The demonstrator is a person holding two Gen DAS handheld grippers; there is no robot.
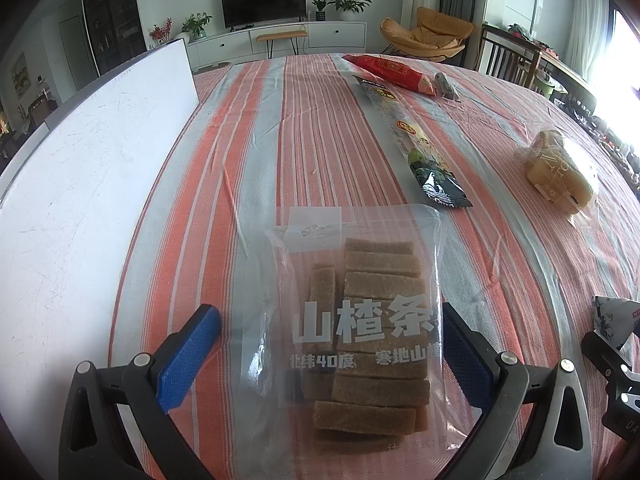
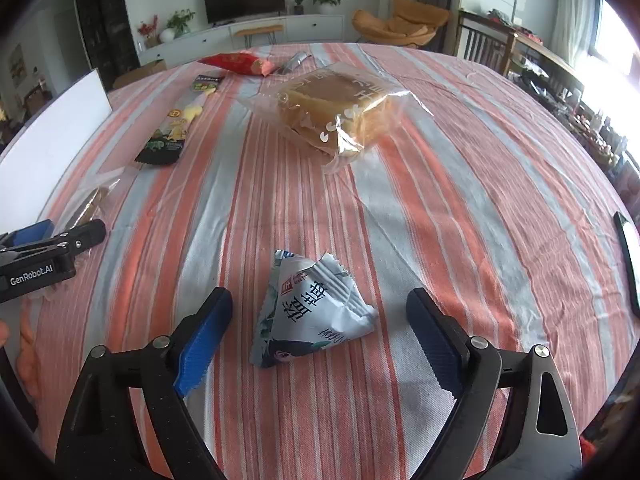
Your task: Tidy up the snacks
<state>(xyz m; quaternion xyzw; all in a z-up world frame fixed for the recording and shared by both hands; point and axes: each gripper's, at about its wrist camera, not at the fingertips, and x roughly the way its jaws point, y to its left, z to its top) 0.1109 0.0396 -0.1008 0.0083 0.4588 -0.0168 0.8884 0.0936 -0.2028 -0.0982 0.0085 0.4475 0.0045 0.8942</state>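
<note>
A clear bag of brown hawthorn strips (image 1: 360,320) lies flat on the striped tablecloth (image 1: 280,140). My left gripper (image 1: 328,320) stands open astride the bag; its left pad is clear of the plastic and its right pad sits at the bag's edge. In the right wrist view, a small white-and-blue triangular packet (image 2: 312,308) rests on the cloth between the wide-open fingers of my right gripper (image 2: 319,296), touching neither pad. The left gripper (image 2: 60,240) shows at that view's left edge.
A bagged bread loaf (image 2: 332,104) sits mid-table. A long dark-ended snack pack (image 1: 412,136), a red pack (image 1: 392,70) and a small grey item (image 1: 444,84) lie farther back. A white board (image 1: 80,184) lines the left side. A dark flat object (image 2: 628,256) lies at the right edge.
</note>
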